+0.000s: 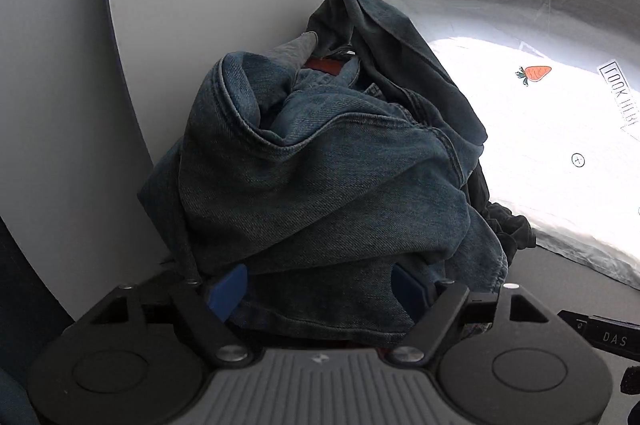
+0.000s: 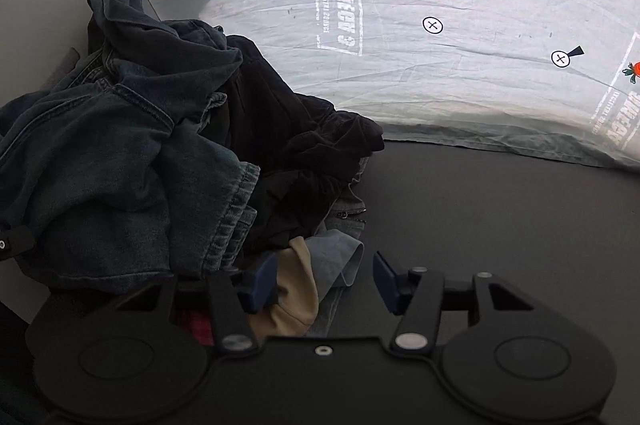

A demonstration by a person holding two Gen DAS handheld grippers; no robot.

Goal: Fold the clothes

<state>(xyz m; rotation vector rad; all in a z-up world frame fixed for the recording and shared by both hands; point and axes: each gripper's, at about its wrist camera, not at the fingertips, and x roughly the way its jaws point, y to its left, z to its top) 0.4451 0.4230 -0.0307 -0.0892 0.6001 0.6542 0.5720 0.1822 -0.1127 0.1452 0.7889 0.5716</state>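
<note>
A heap of clothes lies on a dark surface. Blue jeans [image 1: 320, 177] are on top, crumpled, with a darker denim piece [image 1: 384, 37] behind them. My left gripper [image 1: 320, 291] is open, with its blue pads on either side of a fold of the jeans at the heap's near edge. In the right wrist view the jeans [image 2: 100, 161] lie left, a black garment [image 2: 296, 153] in the middle, and a beige cloth [image 2: 296, 293] and a light blue cloth [image 2: 340, 253] at the front. My right gripper [image 2: 326, 283] is open around the beige cloth's edge.
A white sheet [image 2: 460, 65] printed with carrots and a "LOOK HERE" arrow lies behind the heap; it also shows in the left wrist view [image 1: 540, 145]. A grey rounded board [image 1: 200, 5] stands left of the heap. Bare dark surface [image 2: 500, 217] lies on the right.
</note>
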